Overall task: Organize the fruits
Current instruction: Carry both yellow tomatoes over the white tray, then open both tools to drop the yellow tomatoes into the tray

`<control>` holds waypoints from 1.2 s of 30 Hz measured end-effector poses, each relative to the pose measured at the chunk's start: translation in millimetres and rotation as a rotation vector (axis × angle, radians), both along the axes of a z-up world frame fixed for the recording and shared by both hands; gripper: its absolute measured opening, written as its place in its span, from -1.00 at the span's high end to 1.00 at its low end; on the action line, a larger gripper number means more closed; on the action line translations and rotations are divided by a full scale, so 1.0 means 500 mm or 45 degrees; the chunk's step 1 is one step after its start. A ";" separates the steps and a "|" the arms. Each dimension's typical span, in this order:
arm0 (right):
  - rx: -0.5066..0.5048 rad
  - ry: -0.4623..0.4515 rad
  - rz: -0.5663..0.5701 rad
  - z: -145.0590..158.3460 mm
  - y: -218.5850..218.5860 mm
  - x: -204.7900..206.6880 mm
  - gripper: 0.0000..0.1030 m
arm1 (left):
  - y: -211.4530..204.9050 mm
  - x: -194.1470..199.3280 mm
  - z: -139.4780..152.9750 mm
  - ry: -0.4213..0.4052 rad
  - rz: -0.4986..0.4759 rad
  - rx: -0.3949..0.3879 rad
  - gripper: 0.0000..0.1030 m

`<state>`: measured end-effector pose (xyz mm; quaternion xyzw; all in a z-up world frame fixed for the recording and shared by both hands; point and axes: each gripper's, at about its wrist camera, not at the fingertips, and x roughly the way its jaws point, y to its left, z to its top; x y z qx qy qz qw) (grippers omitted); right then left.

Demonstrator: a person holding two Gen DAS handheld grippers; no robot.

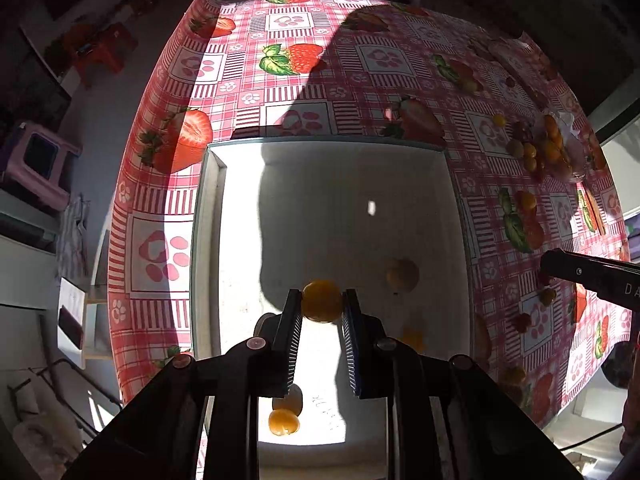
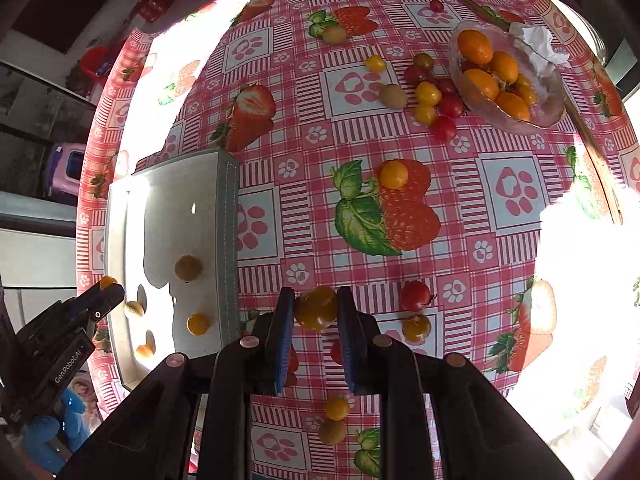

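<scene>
My left gripper (image 1: pixel 321 303) is shut on a yellow-orange fruit (image 1: pixel 321 299) and holds it above the white tray (image 1: pixel 208 216). Several yellow fruits lie in the tray, one at its right (image 1: pixel 402 275) and one near its front (image 1: pixel 284 422). My right gripper (image 2: pixel 316 307) is shut on a yellow-orange tomato (image 2: pixel 316 307) just right of the tray (image 2: pixel 227 240), above the tablecloth. The left gripper shows in the right wrist view (image 2: pixel 106 294) over the tray's left side. Loose red and yellow tomatoes (image 2: pixel 434 96) lie beside a glass bowl of kumquats (image 2: pixel 508 80).
A pink strawberry-print tablecloth (image 2: pixel 512 192) covers the round table. Single fruits lie scattered: a yellow one (image 2: pixel 394 174), a red one (image 2: pixel 415 295), some near the front edge (image 2: pixel 337 408). A wooden stick (image 2: pixel 600 168) and crumpled tissue (image 2: pixel 538 42) lie by the bowl.
</scene>
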<state>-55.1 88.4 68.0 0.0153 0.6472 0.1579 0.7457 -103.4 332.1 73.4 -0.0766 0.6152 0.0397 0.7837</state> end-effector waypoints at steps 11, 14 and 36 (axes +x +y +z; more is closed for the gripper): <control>0.000 0.034 0.177 -0.037 0.206 0.024 0.55 | 0.049 0.053 -0.064 0.010 -0.008 0.028 0.58; -0.018 0.055 0.195 -0.063 0.233 0.039 0.55 | 0.052 0.065 -0.082 0.021 -0.018 0.042 0.58; -0.013 0.100 0.172 -0.105 0.278 0.080 -0.14 | 0.048 0.063 -0.111 0.064 -0.063 0.122 -0.21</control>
